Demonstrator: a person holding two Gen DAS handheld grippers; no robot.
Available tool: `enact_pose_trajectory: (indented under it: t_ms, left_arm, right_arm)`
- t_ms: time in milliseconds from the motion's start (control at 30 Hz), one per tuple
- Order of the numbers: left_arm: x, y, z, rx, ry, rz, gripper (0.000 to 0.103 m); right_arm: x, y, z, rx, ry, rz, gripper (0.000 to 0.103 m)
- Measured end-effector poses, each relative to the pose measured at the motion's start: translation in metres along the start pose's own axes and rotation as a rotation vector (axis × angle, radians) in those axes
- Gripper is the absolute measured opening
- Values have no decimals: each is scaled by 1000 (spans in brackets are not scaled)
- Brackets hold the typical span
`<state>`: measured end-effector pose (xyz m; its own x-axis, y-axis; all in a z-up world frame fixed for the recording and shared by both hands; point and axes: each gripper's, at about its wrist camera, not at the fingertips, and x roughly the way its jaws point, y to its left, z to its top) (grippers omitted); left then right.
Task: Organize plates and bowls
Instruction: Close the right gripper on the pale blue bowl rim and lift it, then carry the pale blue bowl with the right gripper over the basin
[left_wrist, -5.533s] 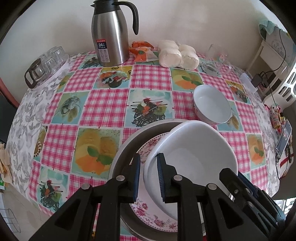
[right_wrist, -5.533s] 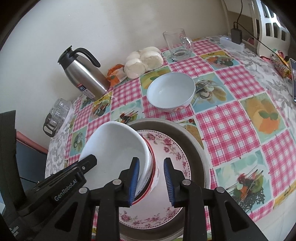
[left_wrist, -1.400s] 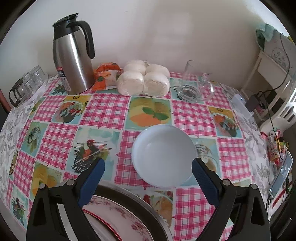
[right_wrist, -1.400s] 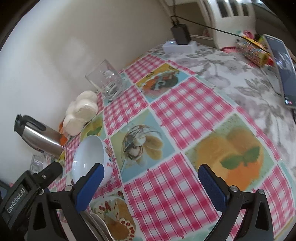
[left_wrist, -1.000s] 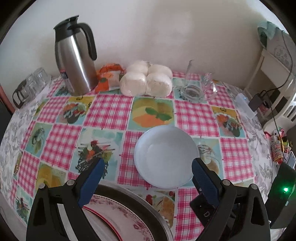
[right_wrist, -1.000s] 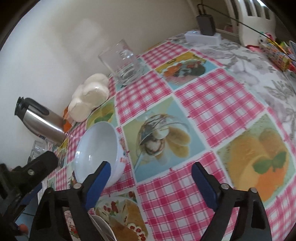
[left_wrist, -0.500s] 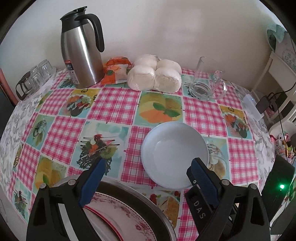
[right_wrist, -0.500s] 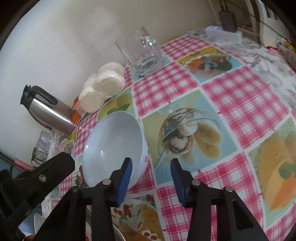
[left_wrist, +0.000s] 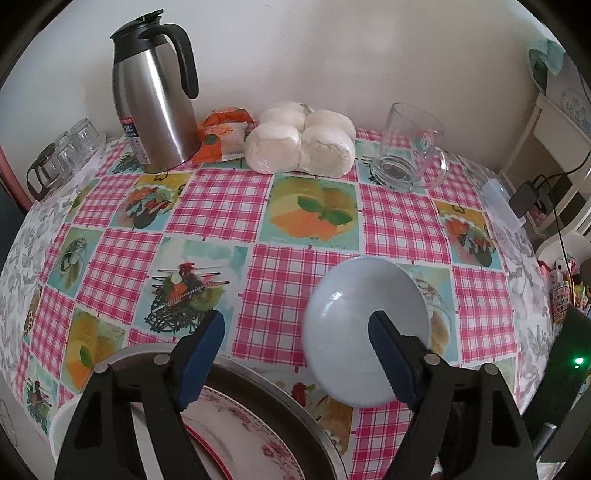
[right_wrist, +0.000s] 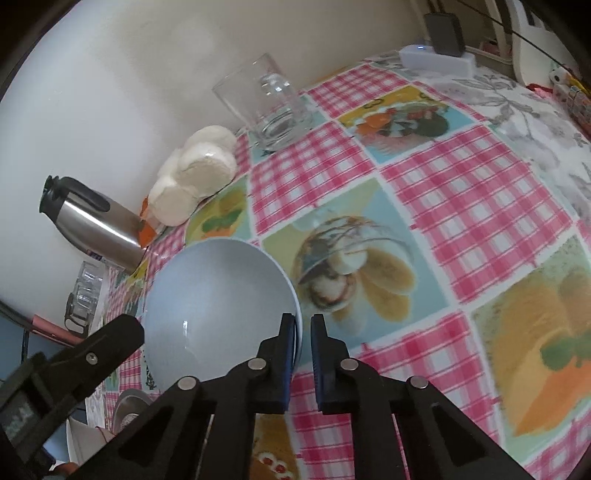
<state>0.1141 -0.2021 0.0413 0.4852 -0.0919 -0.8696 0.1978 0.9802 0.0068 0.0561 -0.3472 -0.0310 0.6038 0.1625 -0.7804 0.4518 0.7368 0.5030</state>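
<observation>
Left wrist view. The left gripper (left_wrist: 295, 334) stands open, its jaws just having been closing, with nothing pressed between them; one blue pad lies over the bowl (left_wrist: 364, 328) in this view, and contact cannot be told. The bowl, pale blue-white and empty, sits on the checked tablecloth (left_wrist: 218, 201), just beyond the metal tray (left_wrist: 291, 402). A floral plate (left_wrist: 258, 446) lies in the tray. Farther from the bowl, along the wall: a steel flask (left_wrist: 155, 99), an orange packet (left_wrist: 221, 136), four white buns (left_wrist: 301, 142) and a glass mug (left_wrist: 408, 147). Small glasses (left_wrist: 66, 151) stand left of the flask.

Right wrist view. The right gripper (right_wrist: 303, 336) is clamped on the bowl's (right_wrist: 214, 306) near rim, one pad inside, one outside; its jaws have just been closing. The bowl sits tilted in this view. The left gripper's finger (right_wrist: 92, 354) shows beside the bowl, at the left. Beyond the bowl stand the flask (right_wrist: 92, 221), buns (right_wrist: 195, 177) and mug (right_wrist: 266, 103). A white power strip (right_wrist: 439, 59) lies at the tablecloth's (right_wrist: 461, 206) far edge.
</observation>
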Motion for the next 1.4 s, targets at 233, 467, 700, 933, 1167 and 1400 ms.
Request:
enact_pose_trajectory:
  t_ms: [233,467,700,933,1167,1400]
  left_arm:
    - [6,-15,-6,37,21,-27,64]
    - [26,-31,-20,64,81,-65,41]
    - [38,-40,-27,84,107,-87,33]
    - [45,-44,-32,90,118,-123,16]
    - [44,-37,-29,62,130,-156,16]
    - [20,-35,-24,65,89,-192,16]
  right_arm:
    - [-11,-18,6,13,8,-1,10]
    - [-14,-28,6,12,20,2,10]
    - [-7,-38,2,50,47,9,10]
    - [-4,-45,0,84,50,53,11]
    - [-8,-40,0,61,57,50,11]
    - [-29,-29,4,31,17,50,11]
